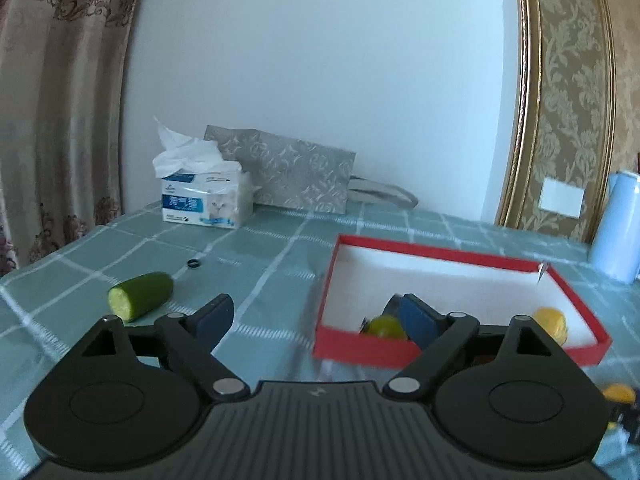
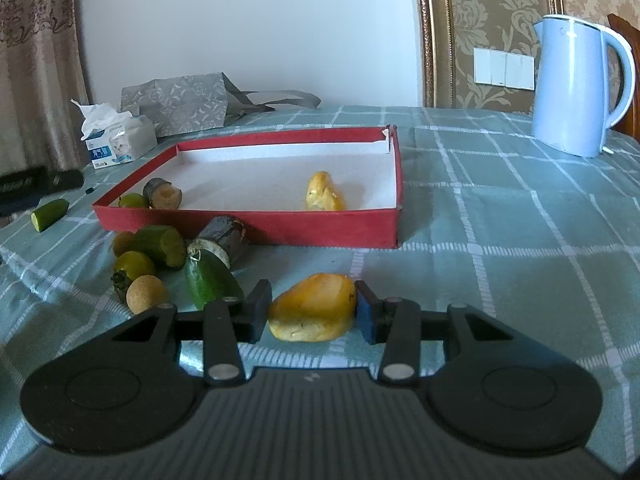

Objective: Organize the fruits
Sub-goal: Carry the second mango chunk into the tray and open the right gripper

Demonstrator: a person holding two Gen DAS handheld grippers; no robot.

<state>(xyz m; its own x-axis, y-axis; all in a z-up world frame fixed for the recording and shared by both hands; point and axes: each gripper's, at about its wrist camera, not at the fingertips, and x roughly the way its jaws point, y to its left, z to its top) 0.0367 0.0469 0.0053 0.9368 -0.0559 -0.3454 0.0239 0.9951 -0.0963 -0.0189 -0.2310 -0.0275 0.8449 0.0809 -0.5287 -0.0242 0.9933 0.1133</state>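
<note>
A red box [image 2: 248, 226] with a white floor lies on the green checked cloth; it holds a yellow piece [image 2: 324, 192], a green fruit [image 2: 132, 201] and a dark stub [image 2: 162, 193]. My right gripper [image 2: 310, 312] is shut on a yellow mango piece [image 2: 314, 312] in front of the box. A heap of cucumber pieces [image 2: 210, 280], small round fruits [image 2: 145, 294] and a dark stub [image 2: 224, 234] lies left of it. My left gripper [image 1: 316, 318] is open and empty by the box's [image 1: 360, 346] left corner. A cucumber piece [image 1: 140, 295] lies to its left.
A tissue pack [image 1: 204, 200] and a grey paper bag [image 1: 288, 172] stand at the back by the wall. A light blue kettle [image 2: 576, 88] stands at the back right. A small black ring [image 1: 193, 263] lies on the cloth.
</note>
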